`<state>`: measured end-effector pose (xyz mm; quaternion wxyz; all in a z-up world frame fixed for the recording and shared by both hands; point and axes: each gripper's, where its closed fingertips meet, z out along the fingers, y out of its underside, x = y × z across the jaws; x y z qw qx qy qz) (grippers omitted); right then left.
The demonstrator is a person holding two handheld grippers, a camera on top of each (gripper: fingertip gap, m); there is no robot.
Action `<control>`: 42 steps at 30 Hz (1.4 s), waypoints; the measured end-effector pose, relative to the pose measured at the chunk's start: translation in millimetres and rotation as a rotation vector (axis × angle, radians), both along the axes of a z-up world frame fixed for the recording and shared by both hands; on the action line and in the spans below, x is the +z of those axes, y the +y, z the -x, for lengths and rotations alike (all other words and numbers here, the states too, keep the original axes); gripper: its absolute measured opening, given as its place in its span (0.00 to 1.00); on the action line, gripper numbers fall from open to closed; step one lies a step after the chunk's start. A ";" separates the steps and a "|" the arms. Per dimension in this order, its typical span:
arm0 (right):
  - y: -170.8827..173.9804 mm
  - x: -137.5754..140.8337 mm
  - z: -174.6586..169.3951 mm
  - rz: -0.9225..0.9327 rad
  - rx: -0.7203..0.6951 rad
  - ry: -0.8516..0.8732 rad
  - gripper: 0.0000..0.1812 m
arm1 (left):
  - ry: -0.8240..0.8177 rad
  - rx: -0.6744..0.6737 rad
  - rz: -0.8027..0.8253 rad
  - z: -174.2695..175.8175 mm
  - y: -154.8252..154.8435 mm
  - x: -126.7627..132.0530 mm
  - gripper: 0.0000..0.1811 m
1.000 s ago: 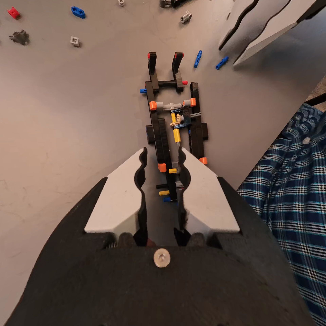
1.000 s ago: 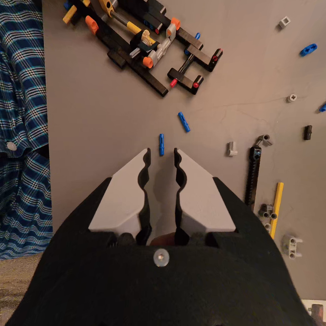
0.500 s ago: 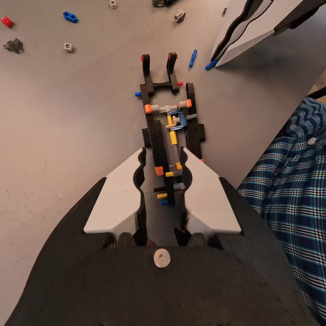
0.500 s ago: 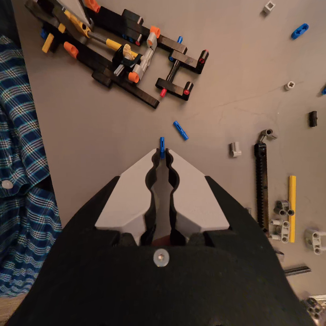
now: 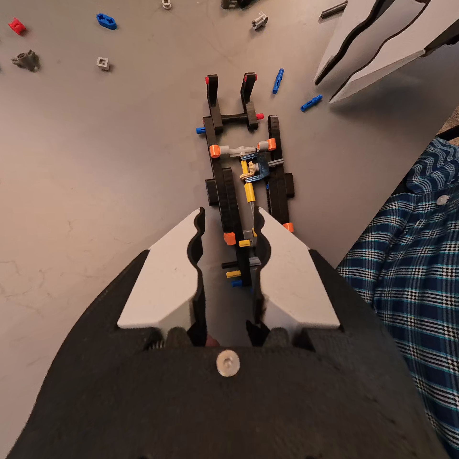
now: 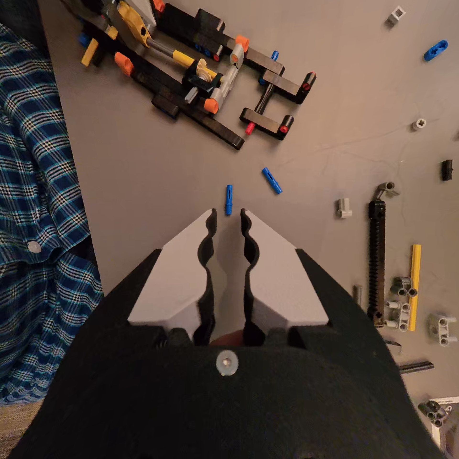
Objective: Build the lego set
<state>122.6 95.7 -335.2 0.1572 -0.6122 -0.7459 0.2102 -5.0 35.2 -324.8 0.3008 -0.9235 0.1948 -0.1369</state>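
Note:
The partly built Lego chassis is black with orange, yellow and grey parts and lies flat on the grey table. My left gripper is open, and the chassis's near end lies between its fingers. The left finger stands apart from the black beam. The chassis also shows at the top of the right wrist view. My right gripper is open and empty. A blue pin lies on the table just beyond its tips, and a second blue pin lies to the right. The left wrist view shows the right gripper by the same pin.
Loose parts lie around: a blue oval link, a red piece, a grey square bush, a black toothed rack, a yellow axle and grey connectors. A person's plaid shirt is at the table's edge. The yellow axle is about 15 centimeters from my right fingertips and 25 centimeters from my left.
Half a second ago my right gripper was nearly shut around the blue pin's near end. Now it has opened and drawn back a little, and the pin lies on the table. The left gripper has barely moved.

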 end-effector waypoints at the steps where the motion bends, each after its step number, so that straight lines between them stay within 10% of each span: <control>1: -1.6 0.1 1.1 0.005 0.001 0.002 0.09 | 0.002 0.000 0.001 0.1 0.0 -0.3 0.21; 20: -1.9 -2.7 6.3 -0.172 0.180 -0.002 0.06 | 0.005 -0.001 0.002 0.8 -0.5 -2.4 0.21; 33: -16.6 0.4 -2.6 0.160 -0.410 -0.035 0.18 | -0.015 0.013 -0.008 2.3 1.3 0.7 0.21; 42: -2.6 -6.4 15.3 -0.006 -0.351 -0.004 0.12 | -0.032 0.013 -0.013 2.7 0.8 2.9 0.21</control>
